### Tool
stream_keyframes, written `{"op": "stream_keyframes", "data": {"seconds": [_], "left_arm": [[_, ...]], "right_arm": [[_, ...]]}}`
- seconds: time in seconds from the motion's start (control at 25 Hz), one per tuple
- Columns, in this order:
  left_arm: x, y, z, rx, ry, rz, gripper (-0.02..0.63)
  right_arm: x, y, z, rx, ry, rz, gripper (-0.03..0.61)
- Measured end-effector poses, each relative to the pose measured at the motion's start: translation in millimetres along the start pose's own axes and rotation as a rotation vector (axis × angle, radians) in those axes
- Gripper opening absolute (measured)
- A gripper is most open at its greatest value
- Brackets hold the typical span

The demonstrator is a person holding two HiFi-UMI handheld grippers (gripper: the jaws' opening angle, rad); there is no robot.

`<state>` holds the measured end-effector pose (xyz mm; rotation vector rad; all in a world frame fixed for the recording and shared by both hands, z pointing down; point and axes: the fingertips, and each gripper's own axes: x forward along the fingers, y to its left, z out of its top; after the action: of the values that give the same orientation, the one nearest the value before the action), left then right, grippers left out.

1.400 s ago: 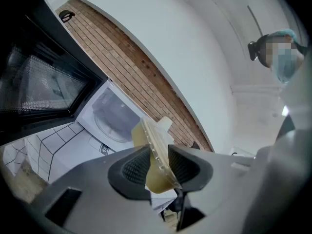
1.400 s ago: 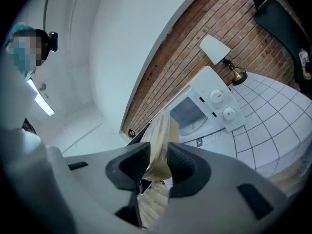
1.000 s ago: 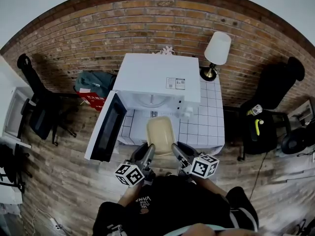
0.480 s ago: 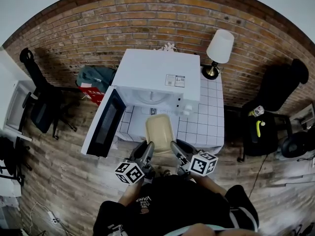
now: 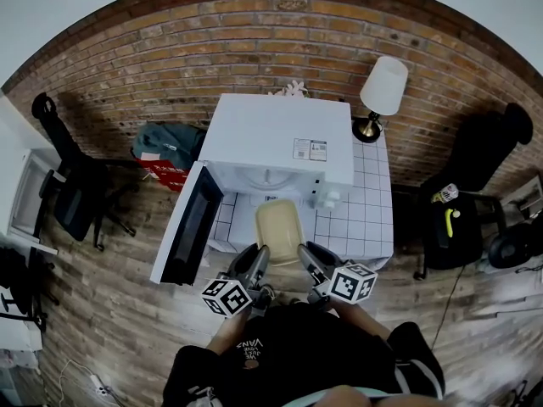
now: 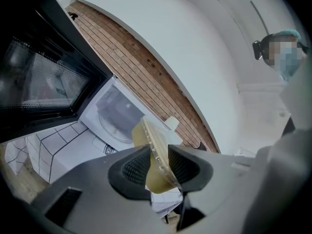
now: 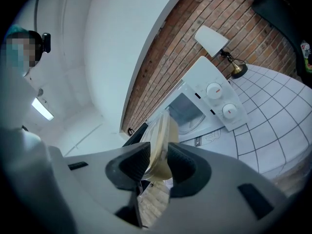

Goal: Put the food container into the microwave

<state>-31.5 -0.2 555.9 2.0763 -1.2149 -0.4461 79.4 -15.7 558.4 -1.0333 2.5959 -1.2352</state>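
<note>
Both tools are clamped on the food container (image 5: 277, 231): left tool (image 6: 158, 165) and right tool (image 7: 157, 164) each pinch its near rim, one per side; it sits over the tiled tabletop (image 5: 366, 219) just in front of the open microwave (image 5: 280, 138), not inside yet. Risks: you only hold thin rim, so the far end could sag and clip the cavity's lower edge; an uneven push twists it off a pad (lid looks flimsy); drifting left meets the door (image 5: 188, 227). Cavity interior is mostly hidden under the microwave's top; can't tell from above whether the base clears the tabletop; contents unreadable.
</note>
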Motion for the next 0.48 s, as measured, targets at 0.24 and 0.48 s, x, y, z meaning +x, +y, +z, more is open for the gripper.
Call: {"op": "stream_keyframes", "data": {"seconds": [0.24, 0.48], "left_arm": [[5.0, 15.1, 14.4, -0.001, 0.028, -0.024, 0.12], [9.9, 30.3, 28.1, 0.005, 0.061, -0.056, 0.12]], "right_arm": [[18.3, 2.9, 2.1, 0.007, -0.026, -0.029, 0.1], [36.5, 5.4, 3.0, 0.013, -0.061, -0.063, 0.1]]}}
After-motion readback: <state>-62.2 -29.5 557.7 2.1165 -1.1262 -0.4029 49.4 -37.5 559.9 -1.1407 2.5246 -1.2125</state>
